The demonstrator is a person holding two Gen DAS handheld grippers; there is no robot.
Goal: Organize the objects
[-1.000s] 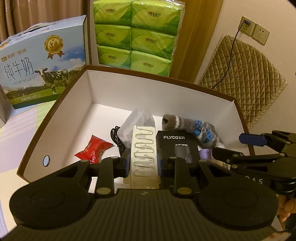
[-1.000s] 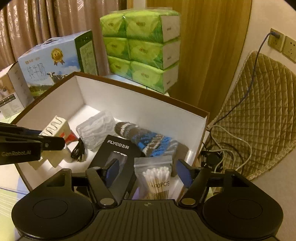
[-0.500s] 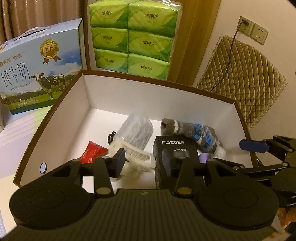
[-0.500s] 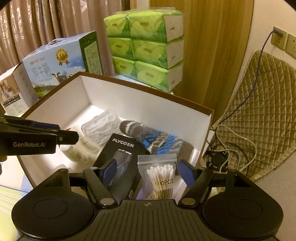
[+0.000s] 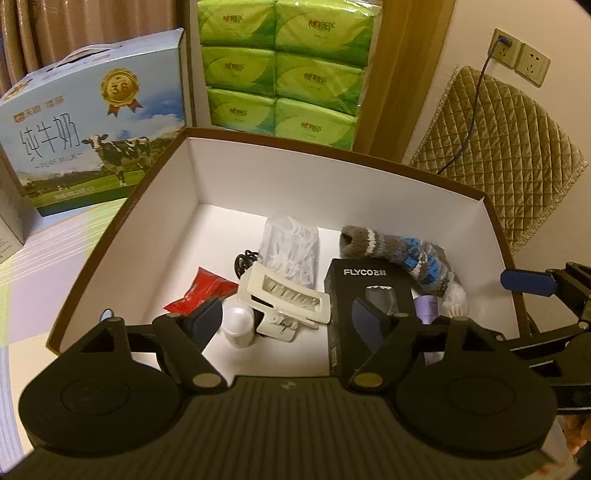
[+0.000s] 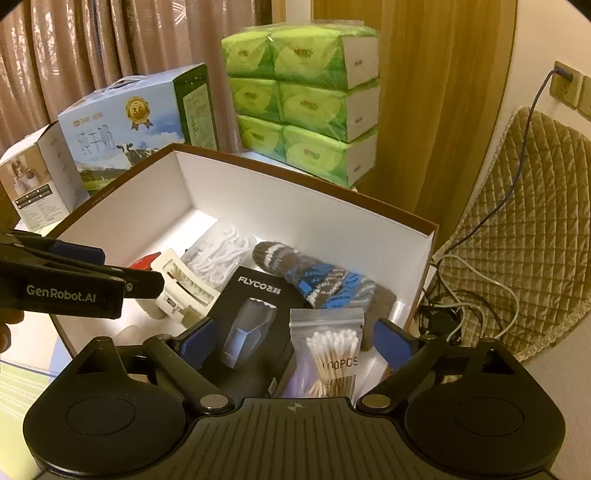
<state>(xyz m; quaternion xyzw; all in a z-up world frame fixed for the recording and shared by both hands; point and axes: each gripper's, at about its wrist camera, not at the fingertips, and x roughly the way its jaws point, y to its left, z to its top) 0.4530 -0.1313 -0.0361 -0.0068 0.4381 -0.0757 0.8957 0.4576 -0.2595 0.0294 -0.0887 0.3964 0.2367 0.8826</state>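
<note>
Left wrist view, box point(image 5: 155, 206) holding hair clip point(image 5: 284, 295), shaver carton point(image 5: 369, 295), perhaps floss picks point(image 5: 291, 247), both jaws wide, empty.

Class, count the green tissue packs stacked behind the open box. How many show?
6 green tissue packs show, in two columns of three: left column top, middle, bottom; right column top, middle, bottom. More may be hidden behind.
</note>
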